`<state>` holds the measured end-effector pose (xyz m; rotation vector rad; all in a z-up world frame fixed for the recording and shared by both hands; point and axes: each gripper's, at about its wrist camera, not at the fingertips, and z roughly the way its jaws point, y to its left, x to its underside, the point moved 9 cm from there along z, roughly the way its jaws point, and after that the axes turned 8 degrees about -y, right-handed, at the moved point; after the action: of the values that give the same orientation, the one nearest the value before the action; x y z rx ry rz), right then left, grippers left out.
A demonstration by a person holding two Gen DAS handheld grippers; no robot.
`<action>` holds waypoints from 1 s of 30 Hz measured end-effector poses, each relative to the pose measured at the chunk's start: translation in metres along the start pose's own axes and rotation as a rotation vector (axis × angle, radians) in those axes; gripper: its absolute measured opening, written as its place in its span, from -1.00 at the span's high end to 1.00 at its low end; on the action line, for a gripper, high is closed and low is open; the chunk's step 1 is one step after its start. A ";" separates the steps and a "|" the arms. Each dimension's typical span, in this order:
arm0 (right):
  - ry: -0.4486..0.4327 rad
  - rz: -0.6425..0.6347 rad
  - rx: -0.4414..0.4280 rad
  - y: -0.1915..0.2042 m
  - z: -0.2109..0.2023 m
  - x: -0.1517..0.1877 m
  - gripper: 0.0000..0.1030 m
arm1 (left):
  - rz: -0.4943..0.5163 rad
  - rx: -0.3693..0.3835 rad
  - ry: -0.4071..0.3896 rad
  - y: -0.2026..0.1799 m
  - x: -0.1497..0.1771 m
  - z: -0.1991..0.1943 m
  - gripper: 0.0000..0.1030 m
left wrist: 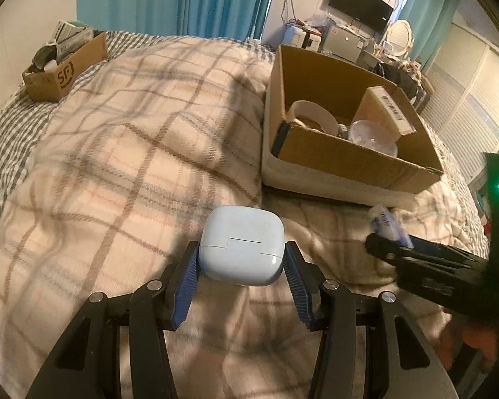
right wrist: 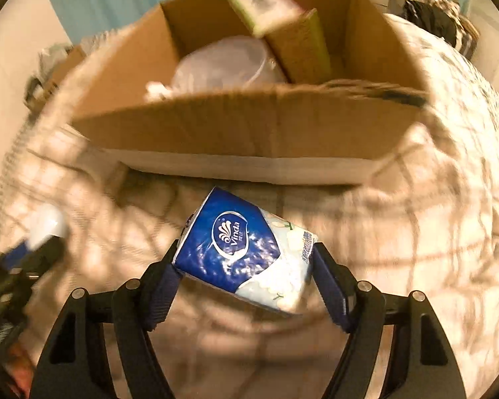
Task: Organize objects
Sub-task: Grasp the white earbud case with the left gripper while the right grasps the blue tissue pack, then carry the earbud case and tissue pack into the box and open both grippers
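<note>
Right gripper [right wrist: 246, 266]: pads flanking blue-and-white soft tissue pack [right wrist: 246, 249] on plaid blanket [right wrist: 415, 232], contact uncertain. Pack long axis skewed across jaws. Open brown cardboard box [right wrist: 249, 126] directly ahead, nearest right hand. Left gripper [left wrist: 241, 262]: clamped on pale-blue rounded plastic earbud case [left wrist: 241, 246].

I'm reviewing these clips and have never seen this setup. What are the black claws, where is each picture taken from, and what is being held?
No robot here: a person carries a two-finger gripper in each hand, with a fisheye camera looking along its fingers. One picture is the left gripper's view, the other the right's. The left gripper is clamped on a pale blue earbud case. The right gripper has a blue tissue pack between its fingers, pads touching its sides. Both are over a plaid blanket on a bed, near a cardboard box already holding items.
</note>
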<state>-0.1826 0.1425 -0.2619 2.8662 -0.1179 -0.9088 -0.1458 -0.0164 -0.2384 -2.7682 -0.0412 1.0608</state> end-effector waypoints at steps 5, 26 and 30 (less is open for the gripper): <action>-0.091 0.040 -0.038 -0.007 -0.052 -0.007 -0.43 | 0.022 0.004 -0.017 -0.010 -0.003 -0.024 0.00; -0.359 -0.112 -0.022 0.011 -0.180 -0.102 -0.43 | 0.173 0.085 -0.167 -0.083 -0.088 -0.077 0.00; -0.360 -0.104 -0.001 -0.006 -0.164 -0.136 -0.43 | 0.177 0.098 -0.164 -0.092 -0.114 -0.055 0.00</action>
<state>-0.1986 0.1809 -0.0528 2.6966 -0.0025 -1.4365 -0.1905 0.0557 -0.1072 -2.6303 0.2315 1.2937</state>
